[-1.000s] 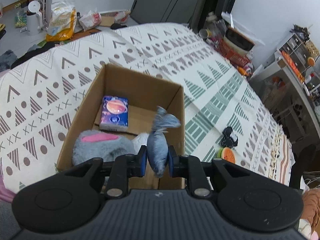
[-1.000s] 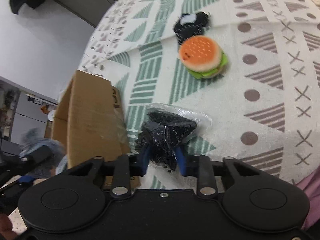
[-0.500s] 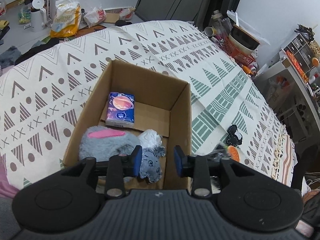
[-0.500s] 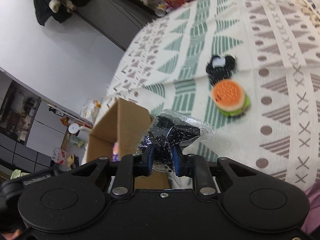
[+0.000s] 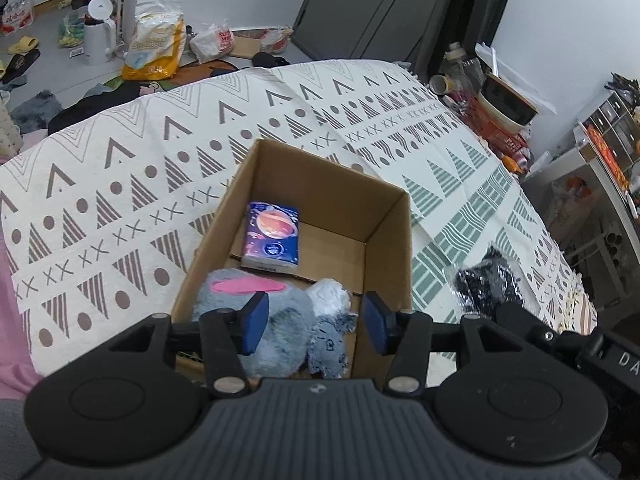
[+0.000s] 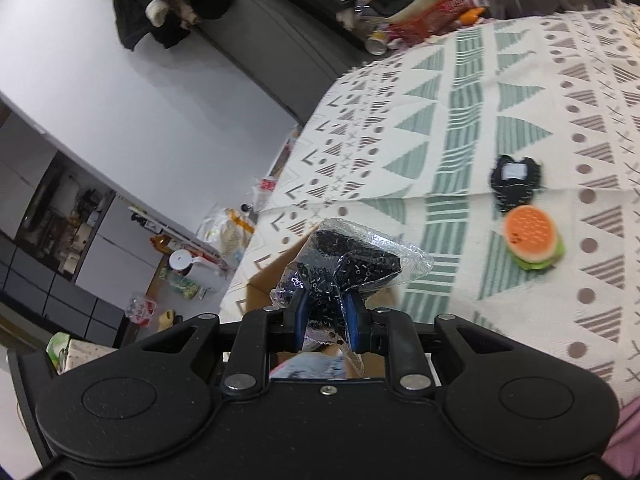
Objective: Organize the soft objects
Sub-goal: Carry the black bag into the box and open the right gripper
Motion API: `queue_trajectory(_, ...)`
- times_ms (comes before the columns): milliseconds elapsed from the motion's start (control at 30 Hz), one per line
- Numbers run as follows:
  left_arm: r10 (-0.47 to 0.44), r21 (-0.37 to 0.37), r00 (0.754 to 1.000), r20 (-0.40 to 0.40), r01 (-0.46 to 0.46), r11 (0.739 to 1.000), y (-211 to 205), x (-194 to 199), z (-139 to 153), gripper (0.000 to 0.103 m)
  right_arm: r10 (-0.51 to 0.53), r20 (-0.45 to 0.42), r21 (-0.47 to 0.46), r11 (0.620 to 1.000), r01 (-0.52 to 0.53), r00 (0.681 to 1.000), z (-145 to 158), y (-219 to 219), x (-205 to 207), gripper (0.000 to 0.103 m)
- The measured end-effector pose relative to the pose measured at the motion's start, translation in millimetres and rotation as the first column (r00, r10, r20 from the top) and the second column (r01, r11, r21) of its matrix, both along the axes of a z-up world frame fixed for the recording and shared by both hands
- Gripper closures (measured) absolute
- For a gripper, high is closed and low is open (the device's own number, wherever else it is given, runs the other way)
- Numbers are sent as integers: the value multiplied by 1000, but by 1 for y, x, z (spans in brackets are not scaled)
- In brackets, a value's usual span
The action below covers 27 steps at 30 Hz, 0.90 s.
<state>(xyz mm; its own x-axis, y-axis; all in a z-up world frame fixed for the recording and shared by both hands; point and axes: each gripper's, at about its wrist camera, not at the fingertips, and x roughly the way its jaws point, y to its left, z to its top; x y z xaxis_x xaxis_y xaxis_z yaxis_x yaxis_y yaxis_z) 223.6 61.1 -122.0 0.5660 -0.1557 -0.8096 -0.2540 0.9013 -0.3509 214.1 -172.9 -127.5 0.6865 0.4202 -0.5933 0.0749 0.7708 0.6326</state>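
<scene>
- Your left gripper (image 5: 313, 322) hangs over the near end of the cardboard box (image 5: 390, 236), jaws wide with nothing between them
- Below that gap a small grey plush (image 5: 330, 342) lies inside the box at its near edge, right of a large grey fluffy toy with a pink patch (image 5: 256, 312); a crumpled white piece (image 5: 331, 298) sits just behind the small plush
- A tissue pack with a planet print (image 5: 273, 242) leans against the box's left wall, toward the far end
- The box stands on the patterned bedspread (image 5: 132, 184), near its middle
- Your right gripper (image 6: 325, 318) pinches a clear bag of black beads (image 6: 352, 264), jaws narrow on the bag's lower part; the bag is held up off the bedspread, just right of the box in the left wrist view (image 5: 490, 280)
- A burger plush (image 6: 533, 236) and a black plush (image 6: 515, 180) lie close together on the bedspread, toward its right edge; touching or not, you cannot tell
</scene>
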Motion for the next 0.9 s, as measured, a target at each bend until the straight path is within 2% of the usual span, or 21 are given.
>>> queue_trajectory(400,58,23,998,10,-58,998,29,0,10,51,62,10,34,997,-62,998,4,31,27,82)
queue_trajectory(467,68,26,998,11,-69,997,34,1,11,51,80,17,51,995,-81,997,2,36,34,71)
queue_trajectory(500,74,28,997,11,-75,997,36,2,12,51,94,5,49,994,-94,996,0,38,39,62)
queue_trajectory(533,80,29,997,8,-81,996,38,3,12,51,92,-27,40,995,-90,995,-3,40,43,44)
queue_trajectory(567,85,29,996,5,-85,996,39,3,12,51,75,-38,34,997,-74,996,-5,38,43,40)
queue_trajectory(733,86,34,996,8,-86,996,39,5,13,51,55,-45,34,998,-53,998,-8,25,36,33)
queue_trajectory(900,75,26,997,8,-75,997,30,7,13,51,58,-40,-25,998,-59,997,-4,16,28,26)
